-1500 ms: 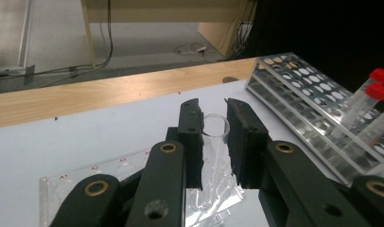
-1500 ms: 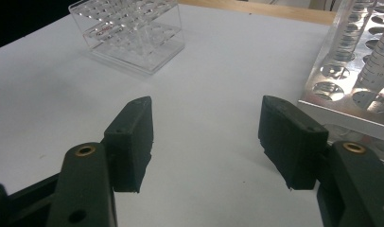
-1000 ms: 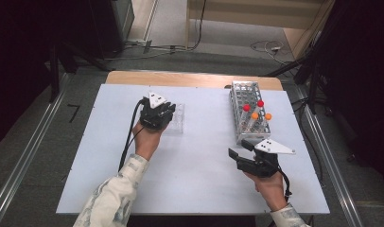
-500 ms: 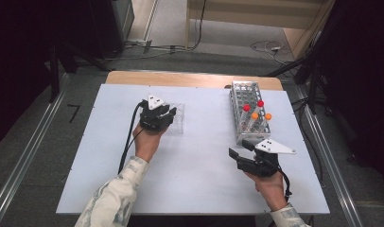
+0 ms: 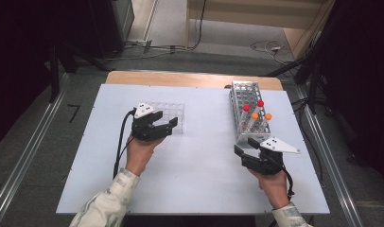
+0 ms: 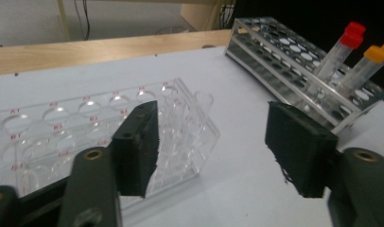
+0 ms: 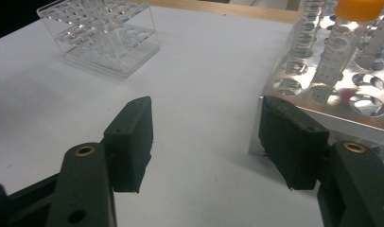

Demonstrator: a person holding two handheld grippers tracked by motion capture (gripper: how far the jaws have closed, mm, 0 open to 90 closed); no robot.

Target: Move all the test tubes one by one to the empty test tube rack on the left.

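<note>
A clear acrylic rack [image 5: 170, 112] with empty labelled wells lies left of centre. My left gripper [image 5: 165, 121] hovers at its near edge; its jaws have just been opening and stand open. In the left gripper view the rack [image 6: 76, 127] lies just beyond the left gripper [image 6: 213, 127], its right corner showing past the left jaw, and no pad presses on it. A metal tube rack [image 5: 242, 94] at the right holds red-capped tubes [image 5: 247, 109] and orange-capped tubes [image 5: 267, 116]. My right gripper [image 5: 249, 146] rests open just short of its near end, and the right gripper [image 7: 205, 113] holds nothing.
The white tabletop [image 5: 199, 179] stretches between both hands, with a wooden strip [image 5: 180, 78] along its far edge. Metal rails and cables lie on the floor around the table. In the right gripper view an orange-capped tube [image 7: 344, 42] stands close at the right.
My left gripper has opened its jaws and drawn back a little toward the person, away from the clear rack. The right gripper has stayed where it was.
</note>
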